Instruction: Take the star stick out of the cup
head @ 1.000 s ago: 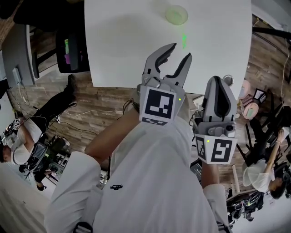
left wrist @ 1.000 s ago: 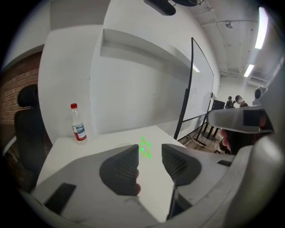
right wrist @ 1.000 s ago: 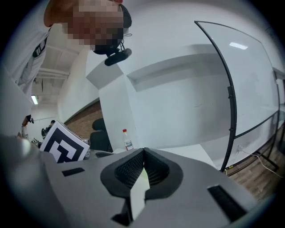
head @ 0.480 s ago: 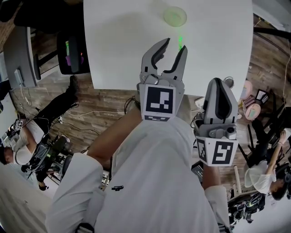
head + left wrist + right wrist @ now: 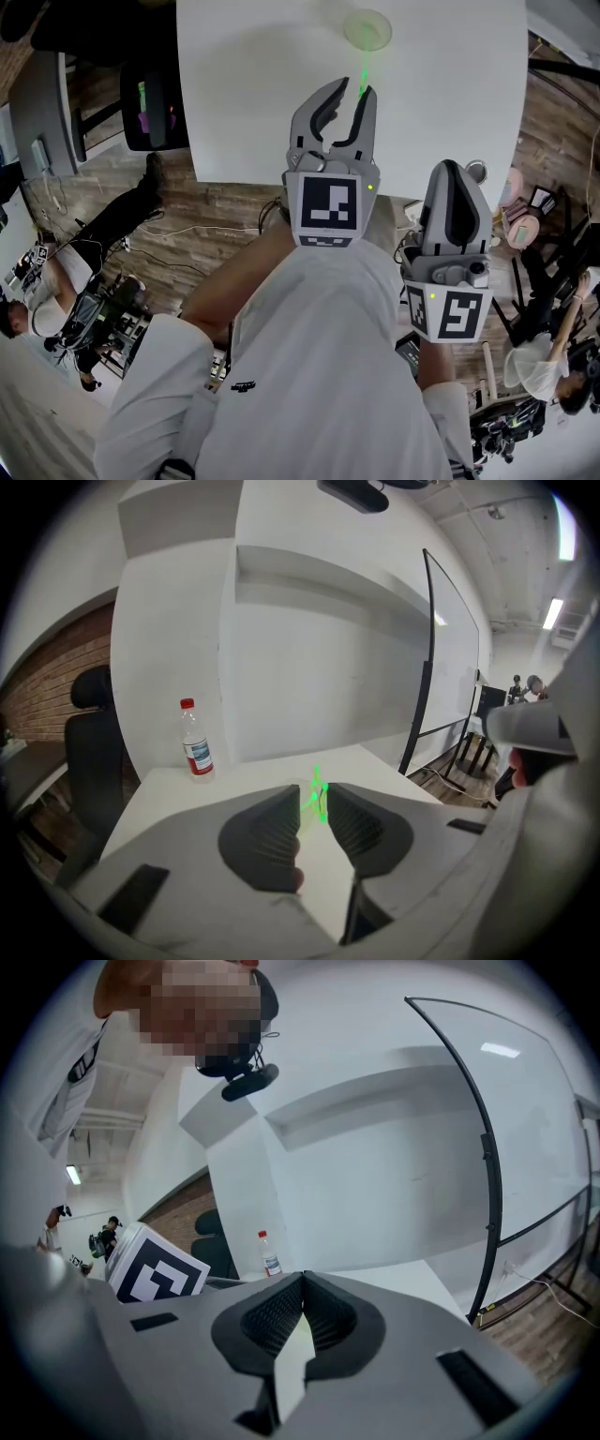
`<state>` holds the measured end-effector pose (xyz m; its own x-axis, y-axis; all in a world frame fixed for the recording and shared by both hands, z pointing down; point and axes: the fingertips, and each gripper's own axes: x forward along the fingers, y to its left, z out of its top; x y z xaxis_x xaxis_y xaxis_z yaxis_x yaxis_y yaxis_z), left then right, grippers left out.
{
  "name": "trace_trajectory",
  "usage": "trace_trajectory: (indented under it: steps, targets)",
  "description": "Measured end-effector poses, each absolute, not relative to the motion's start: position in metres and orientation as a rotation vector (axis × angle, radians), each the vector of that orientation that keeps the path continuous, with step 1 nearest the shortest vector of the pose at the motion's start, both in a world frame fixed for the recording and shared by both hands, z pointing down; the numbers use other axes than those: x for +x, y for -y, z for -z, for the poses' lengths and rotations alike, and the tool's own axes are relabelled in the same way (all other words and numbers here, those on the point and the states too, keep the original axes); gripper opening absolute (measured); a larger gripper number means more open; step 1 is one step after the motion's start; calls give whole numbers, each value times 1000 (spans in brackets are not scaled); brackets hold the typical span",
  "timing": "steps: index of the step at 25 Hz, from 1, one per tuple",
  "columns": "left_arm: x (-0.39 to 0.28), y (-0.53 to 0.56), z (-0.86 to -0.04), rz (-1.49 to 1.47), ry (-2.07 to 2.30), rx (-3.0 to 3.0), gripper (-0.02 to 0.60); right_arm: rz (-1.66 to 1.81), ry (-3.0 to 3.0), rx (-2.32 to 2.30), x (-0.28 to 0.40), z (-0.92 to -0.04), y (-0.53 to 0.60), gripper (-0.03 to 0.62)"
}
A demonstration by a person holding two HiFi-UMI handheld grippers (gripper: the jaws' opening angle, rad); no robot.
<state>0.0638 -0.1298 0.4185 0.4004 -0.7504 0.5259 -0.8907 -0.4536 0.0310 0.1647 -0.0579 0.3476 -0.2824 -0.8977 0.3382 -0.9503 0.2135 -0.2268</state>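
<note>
A clear cup (image 5: 367, 28) stands far back on the white table (image 5: 253, 84). A thin green star stick (image 5: 364, 67) leans out of it toward me. My left gripper (image 5: 354, 89) reaches over the table, its jaws on either side of the stick's upper end. In the left gripper view the star stick (image 5: 318, 792) shows between the pads of the left gripper (image 5: 314, 794), and a gap is still visible. These jaws have just been closing, and the cup is hidden behind them. My right gripper (image 5: 452, 171) is held back near the table's front edge, shut and empty; the right gripper (image 5: 302, 1281) has its pads touching.
A water bottle (image 5: 195, 742) with a red cap stands at the table's far left corner, against a white wall. A black office chair (image 5: 150, 98) stands left of the table. People and equipment fill the floor on both sides.
My left gripper has moved forward toward the cup, and its jaws have narrowed around the green stick. The right gripper has stayed where it was.
</note>
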Motion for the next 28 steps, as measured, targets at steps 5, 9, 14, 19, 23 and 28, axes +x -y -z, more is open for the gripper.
trace_trajectory:
  steps: [5,9,14,19,23,28]
  targets:
    - [54,133,-425,-672,1465,2310,18,-597,2335,1802,165,-349,57,3]
    - [51,133,-423,-681,1475,2310,18,-594,2333,1810,166,-348,56,3]
    - [46,131,-416,-663,1492,2317,17,-582,2339,1814,161,-343,55,3]
    - [39,128,-405,-631,1494,2329,17,-558,2349,1819,154,-336,55,3]
    - [34,125,-397,-621,1491,2335,17,-536,2351,1827,153,-330,57,3]
    - [28,121,-383,-595,1486,2346,17,-491,2354,1846,155,-317,59,3]
